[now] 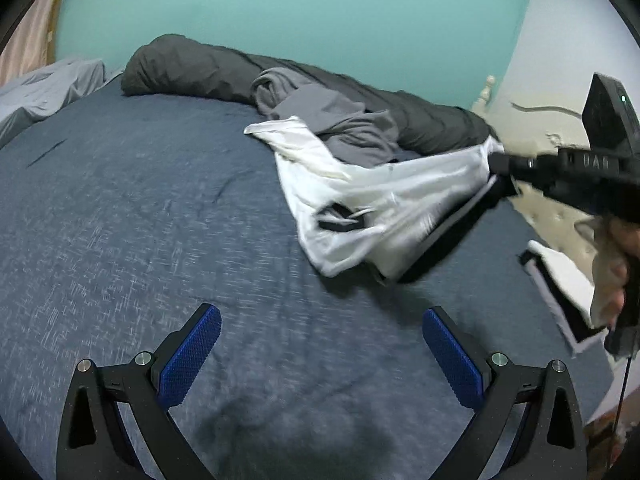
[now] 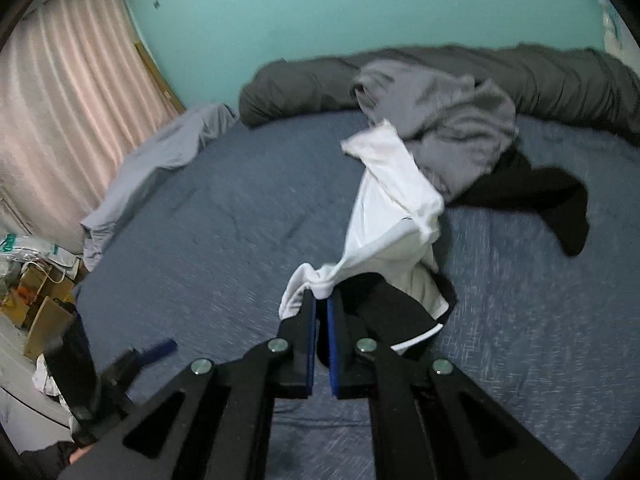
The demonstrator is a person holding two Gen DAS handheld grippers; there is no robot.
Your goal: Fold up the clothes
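— Well, pinching a bunched corner of the white garment, that right gripper: blue pads pressed nearly together with cloth between the tips.

— Lifted clear of the bed?

— Partly. Stretched taut from the grip up toward the far end, which rests against the grey garment. Black trim hanging below the pinched corner, just above the blue cover.

— And from the left wrist view?

— Same white garment pulled out sideways to the right gripper, with a hand on the handle at the right edge. Sagging in the middle, lower fold blurred.

— Left gripper?

— Spread wide, nothing between its fingers; only bare bed beneath.

— Anything else on the bed?

— Grey garment crumpled near the far side, beside a dark rolled duvet along the teal wall. Black garment lying to the right of the grey one. Pale sheet heaped at the left edge, below a pink curtain.
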